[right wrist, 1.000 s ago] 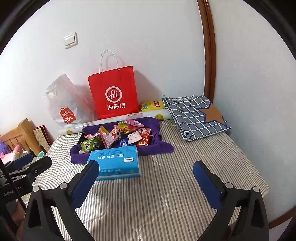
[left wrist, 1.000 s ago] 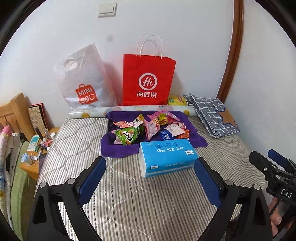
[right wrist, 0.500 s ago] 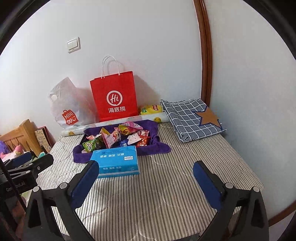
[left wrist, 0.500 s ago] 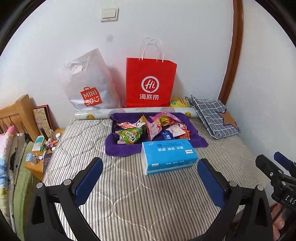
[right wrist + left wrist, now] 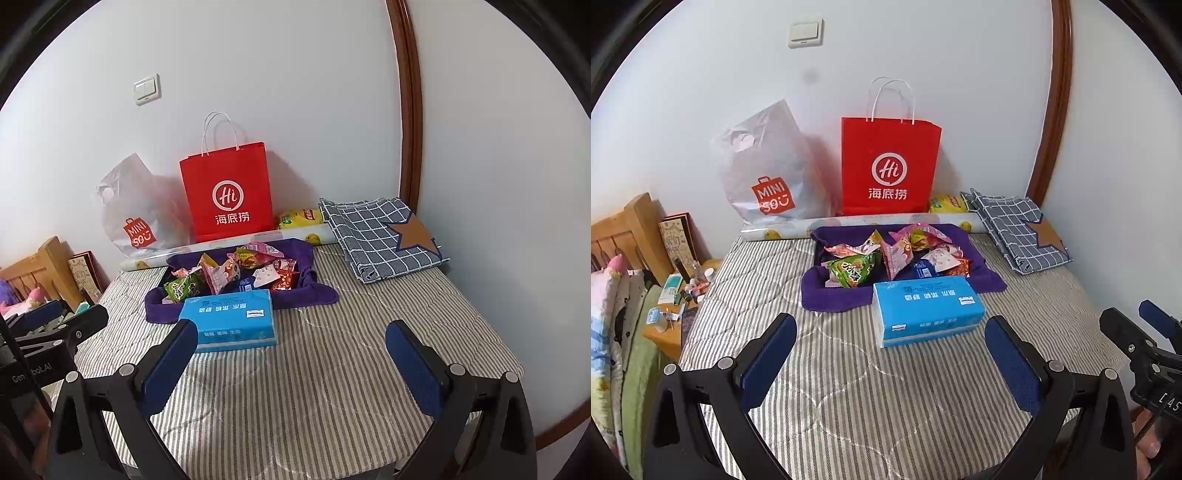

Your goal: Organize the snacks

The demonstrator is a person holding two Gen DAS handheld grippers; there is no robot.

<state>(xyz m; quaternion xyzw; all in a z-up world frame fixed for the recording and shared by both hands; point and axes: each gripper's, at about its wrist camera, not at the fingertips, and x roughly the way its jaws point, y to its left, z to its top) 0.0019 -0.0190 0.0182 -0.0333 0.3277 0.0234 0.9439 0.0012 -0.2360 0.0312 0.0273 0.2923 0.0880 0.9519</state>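
Both tongs wide, empty: left gripper [image 5: 890, 354], right gripper [image 5: 291, 354], hovering at near edge of striped mattress [image 5: 849, 398]. Heap of bright foil snack packets [image 5: 886, 258] ahead on purple cloth tray [image 5: 831, 299], beyond blue tissue pack [image 5: 927, 310]; probably corralled for sorting.

- A red paper bag [image 5: 890, 166] with white handles is stood upright against the wall.
- A translucent plastic shopping bag [image 5: 764, 173] is leaned just beside it.
- A patterned roll [image 5: 783, 229] is laid along the wall at the far edge of the striped mattress [image 5: 849, 398].
- A yellow packet [image 5: 301, 218] is seen behind the roll.
- A folded checked cloth [image 5: 380, 236] with a brown star is placed near the corner.
- A light switch [image 5: 806, 33] is mounted on the wall.
- A cluttered wooden bedside stand [image 5: 665, 332] is seen beside the mattress.
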